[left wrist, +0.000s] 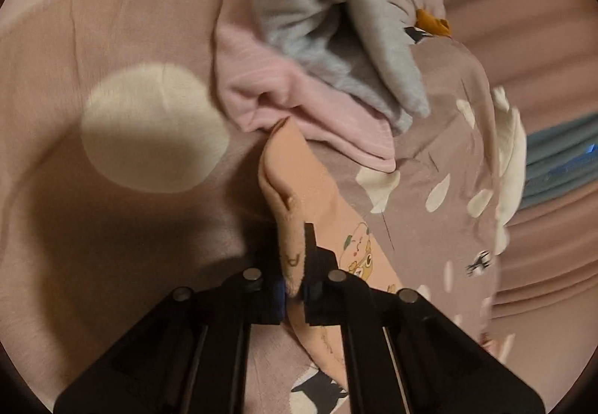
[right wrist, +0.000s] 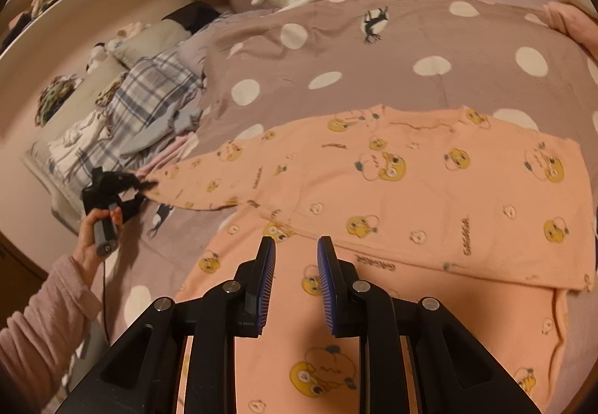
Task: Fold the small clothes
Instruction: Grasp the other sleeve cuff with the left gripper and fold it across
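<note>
My left claw (left wrist: 295,275) pinches the sleeve end of the peach pajama top (right wrist: 411,182). My right claw (right wrist: 296,264) hangs spread and empty, low in the frame. I should pull the sleeve straight, then lay it flat across the top.

The left gripper (left wrist: 294,277) was clamped tight on the sleeve end of the peach garment (left wrist: 295,189), its jaws pinching a fold of cloth between them. The left hand (right wrist: 95,229) gripped its handle from below, a pink fuzzy sleeve (right wrist: 45,313) covering the forearm. The right gripper (right wrist: 296,255) pointed downward, its jaws parted with nothing between them.
</note>
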Demonstrator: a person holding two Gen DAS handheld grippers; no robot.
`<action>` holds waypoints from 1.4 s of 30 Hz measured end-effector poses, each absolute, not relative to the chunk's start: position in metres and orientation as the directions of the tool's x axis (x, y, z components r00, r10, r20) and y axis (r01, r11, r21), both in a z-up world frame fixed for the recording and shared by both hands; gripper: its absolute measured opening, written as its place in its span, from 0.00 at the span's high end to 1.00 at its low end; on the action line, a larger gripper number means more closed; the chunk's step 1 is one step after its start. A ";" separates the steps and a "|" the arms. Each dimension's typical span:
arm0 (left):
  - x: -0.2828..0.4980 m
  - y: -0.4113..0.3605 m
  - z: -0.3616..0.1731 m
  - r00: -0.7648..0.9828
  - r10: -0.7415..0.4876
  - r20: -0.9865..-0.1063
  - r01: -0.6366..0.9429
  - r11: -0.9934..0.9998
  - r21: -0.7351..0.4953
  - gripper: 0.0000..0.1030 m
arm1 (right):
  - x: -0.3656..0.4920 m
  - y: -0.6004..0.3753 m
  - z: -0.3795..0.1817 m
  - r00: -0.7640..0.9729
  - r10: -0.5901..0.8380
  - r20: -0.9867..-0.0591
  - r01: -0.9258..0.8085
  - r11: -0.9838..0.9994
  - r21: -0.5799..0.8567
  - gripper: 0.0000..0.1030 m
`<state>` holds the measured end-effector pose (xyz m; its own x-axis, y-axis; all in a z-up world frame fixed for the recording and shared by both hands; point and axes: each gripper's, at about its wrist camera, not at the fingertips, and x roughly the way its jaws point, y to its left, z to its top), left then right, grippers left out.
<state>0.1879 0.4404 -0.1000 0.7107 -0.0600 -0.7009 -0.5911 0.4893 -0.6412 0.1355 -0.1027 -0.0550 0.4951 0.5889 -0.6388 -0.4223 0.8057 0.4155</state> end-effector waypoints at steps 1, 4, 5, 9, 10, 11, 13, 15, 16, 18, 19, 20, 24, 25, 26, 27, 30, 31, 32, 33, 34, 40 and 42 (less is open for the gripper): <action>0.189 0.434 -0.092 0.707 -0.043 -0.706 -0.583 0.530 -0.616 0.97 | 0.135 -0.106 -0.056 0.499 0.582 -0.642 -0.413 0.811 0.414 0.78; 0.193 0.404 -0.063 0.726 -0.033 -0.687 -0.506 0.651 -0.565 0.97 | 0.133 -0.116 -0.059 0.503 0.580 -0.641 -0.390 0.814 0.430 0.78; 0.195 0.390 -0.051 0.736 -0.039 -0.676 -0.470 0.689 -0.551 0.97 | 0.132 -0.119 -0.060 0.505 0.579 -0.640 -0.382 0.815 0.436 0.78; 0.200 0.332 -0.013 0.775 -0.092 -0.626 -0.321 0.795 -0.515 0.97 | 0.124 -0.131 -0.064 0.512 0.576 -0.638 -0.355 0.818 0.453 0.78; 0.201 0.319 -0.006 0.781 -0.098 -0.617 -0.301 0.806 -0.510 0.97 | 0.121 -0.134 -0.064 0.514 0.576 -0.636 -0.352 0.818 0.456 0.78; 0.204 0.302 0.001 0.787 -0.124 -0.605 -0.261 0.821 -0.508 0.97 | 0.118 -0.137 -0.064 0.517 0.575 -0.634 -0.349 0.818 0.457 0.78; 0.204 0.268 0.011 0.789 -0.176 -0.589 -0.182 0.849 -0.496 0.97 | 0.112 -0.143 -0.063 0.524 0.574 -0.629 -0.344 0.819 0.460 0.78; 0.209 0.230 0.019 0.779 -0.231 -0.583 -0.107 0.867 -0.487 0.97 | 0.107 -0.152 -0.063 0.533 0.574 -0.621 -0.334 0.818 0.469 0.78; 0.210 0.214 0.020 0.772 -0.254 -0.583 -0.077 0.872 -0.483 0.96 | 0.105 -0.156 -0.063 0.536 0.576 -0.617 -0.326 0.816 0.478 0.78; 0.211 0.175 0.020 0.749 -0.302 -0.590 -0.018 0.880 -0.474 0.96 | 0.102 -0.164 -0.063 0.543 0.579 -0.609 -0.313 0.812 0.493 0.78; 0.213 0.158 0.019 0.736 -0.321 -0.596 0.006 0.883 -0.469 0.96 | 0.100 -0.170 -0.064 0.549 0.577 -0.605 -0.302 0.812 0.500 0.78; 0.214 0.139 0.017 0.722 -0.338 -0.603 0.035 0.889 -0.456 0.96 | 0.098 -0.174 -0.065 0.553 0.575 -0.604 -0.295 0.812 0.503 0.78; 0.214 0.072 0.002 0.673 -0.358 -0.647 0.121 0.916 -0.382 0.96 | 0.094 -0.193 -0.071 0.566 0.559 -0.607 -0.247 0.817 0.521 0.77; 0.215 0.058 -0.005 0.654 -0.365 -0.663 0.135 0.918 -0.372 0.96 | 0.093 -0.196 -0.073 0.568 0.556 -0.607 -0.235 0.816 0.528 0.77; 0.217 0.044 -0.014 0.628 -0.370 -0.685 0.146 0.920 -0.363 0.92 | 0.092 -0.200 -0.074 0.570 0.554 -0.607 -0.224 0.815 0.534 0.77; 0.220 0.031 -0.025 0.590 -0.381 -0.712 0.160 0.919 -0.359 0.88 | 0.091 -0.204 -0.076 0.572 0.551 -0.607 -0.210 0.814 0.541 0.77; 0.223 0.005 -0.053 0.506 -0.368 -0.780 0.163 0.929 -0.332 0.45 | 0.091 -0.215 -0.079 0.579 0.538 -0.612 -0.171 0.814 0.555 0.76; 0.223 0.003 -0.057 0.500 -0.357 -0.789 0.162 0.933 -0.320 0.33 | 0.090 -0.219 -0.080 0.581 0.537 -0.611 -0.160 0.812 0.561 0.73; 0.221 -0.001 -0.060 0.501 -0.348 -0.792 0.172 0.937 -0.303 0.33 | 0.089 -0.222 -0.080 0.584 0.535 -0.611 -0.153 0.811 0.564 0.71; 0.218 -0.003 -0.060 0.497 -0.348 -0.795 0.183 0.937 -0.296 0.33 | 0.089 -0.225 -0.079 0.588 0.531 -0.610 -0.144 0.811 0.567 0.66; 0.218 -0.003 -0.061 0.493 -0.347 -0.798 0.192 0.938 -0.290 0.33 | 0.087 -0.227 -0.079 0.592 0.530 -0.607 -0.141 0.810 0.570 0.65; 0.192 0.027 -0.052 0.544 -0.346 -0.765 0.172 0.938 -0.302 0.23 | 0.093 -0.228 -0.081 0.576 0.551 -0.603 -0.137 0.793 0.594 0.64; 0.179 0.045 -0.053 0.558 -0.343 -0.755 0.144 0.937 -0.319 0.22 | 0.101 -0.219 -0.082 0.555 0.564 -0.612 -0.152 0.792 0.592 0.64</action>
